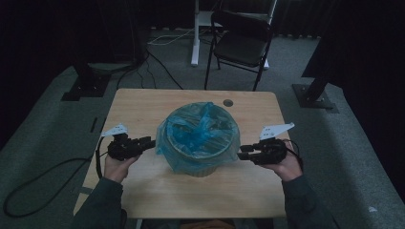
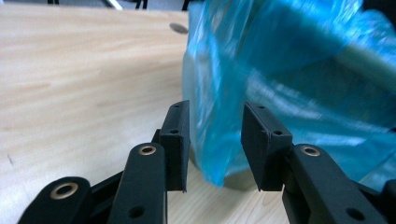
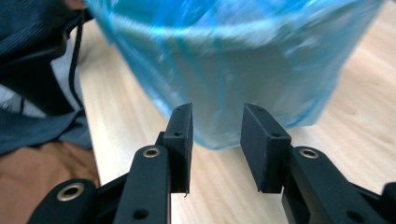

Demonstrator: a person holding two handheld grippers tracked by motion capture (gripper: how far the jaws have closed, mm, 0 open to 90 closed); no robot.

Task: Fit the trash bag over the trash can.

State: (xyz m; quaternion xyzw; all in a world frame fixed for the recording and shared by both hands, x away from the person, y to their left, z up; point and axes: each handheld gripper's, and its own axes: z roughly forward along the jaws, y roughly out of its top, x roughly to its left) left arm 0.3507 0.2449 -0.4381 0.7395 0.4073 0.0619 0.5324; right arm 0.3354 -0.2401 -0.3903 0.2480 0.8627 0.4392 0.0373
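I see the bin [image 1: 203,164] at table [image 1: 143,102] centre, blue bag [image 1: 198,131] draped over its rim. Left gripper [image 1: 152,141] and right gripper [image 1: 240,152] flank it, both with jaws parted, holding nothing.

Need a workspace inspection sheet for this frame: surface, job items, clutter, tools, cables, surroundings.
Surface: wooden table, bare wood with a round grommet hole near the far edge.
Job's things: pale bin at centre, blue bag lining it and draped over the rim.
Clutter: nothing seen.
Grippers: left tool and right tool flank the bin, both open, pads off the bag.
Cables: black cable trails from the left tool across the floor.
Surroundings: folding chair behind, grey carpet, dark room.
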